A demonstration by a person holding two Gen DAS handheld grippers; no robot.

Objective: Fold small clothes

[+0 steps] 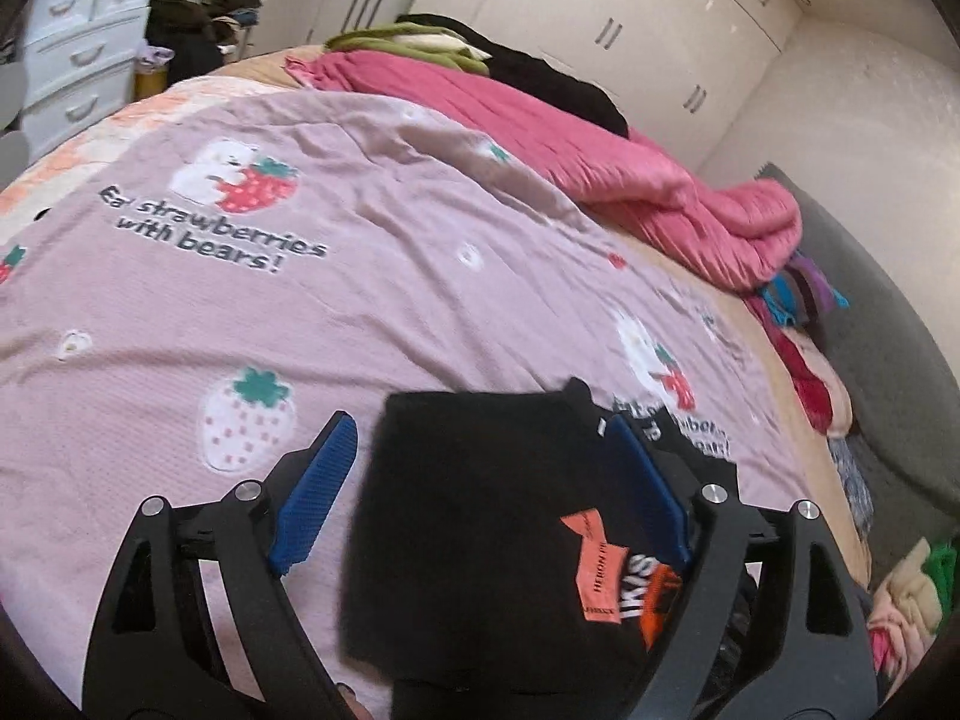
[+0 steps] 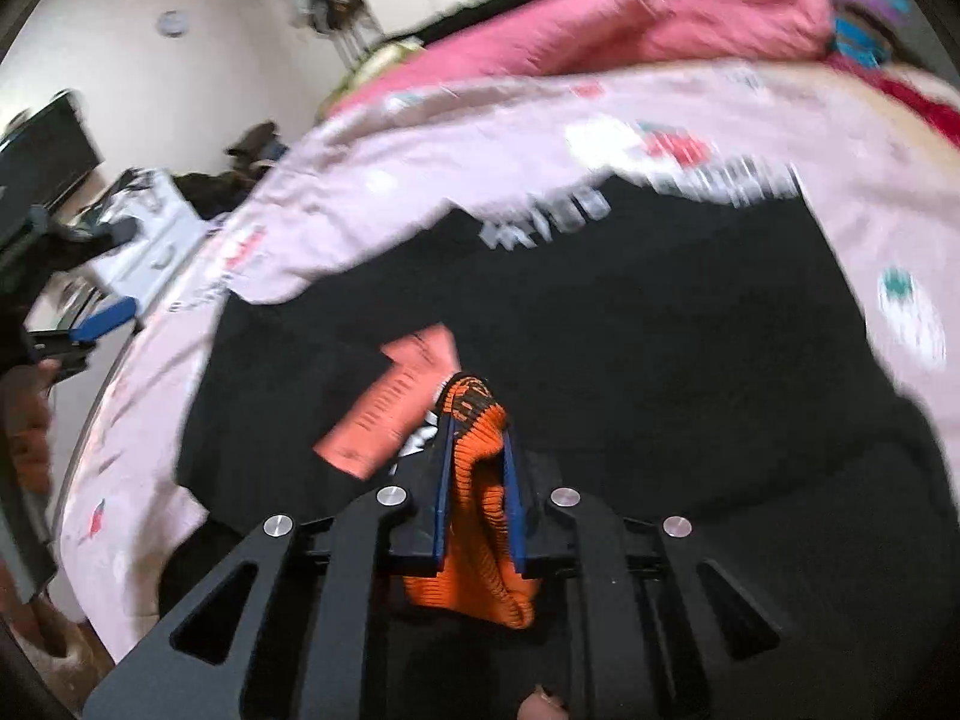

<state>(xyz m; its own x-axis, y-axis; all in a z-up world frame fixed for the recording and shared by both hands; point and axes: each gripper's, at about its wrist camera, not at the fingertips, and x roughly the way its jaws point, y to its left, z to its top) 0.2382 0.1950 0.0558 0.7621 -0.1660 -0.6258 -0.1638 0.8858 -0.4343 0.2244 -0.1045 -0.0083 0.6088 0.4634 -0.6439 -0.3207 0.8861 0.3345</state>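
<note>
A small black garment with an orange label and an orange ribbed collar lies on the pink strawberry-print bedspread. My left gripper is open, its blue fingers spread wide, with the garment's edge lying between them and the right finger against the cloth. In the right wrist view the black garment spreads across the bedspread. My right gripper is shut on the garment's orange ribbed collar, beside the orange label. The view is blurred.
A rolled pink duvet and dark and green clothes lie along the bed's far side. More clothes are piled at the right edge. White drawers stand at the left, wardrobes behind. The left gripper also shows in the right wrist view.
</note>
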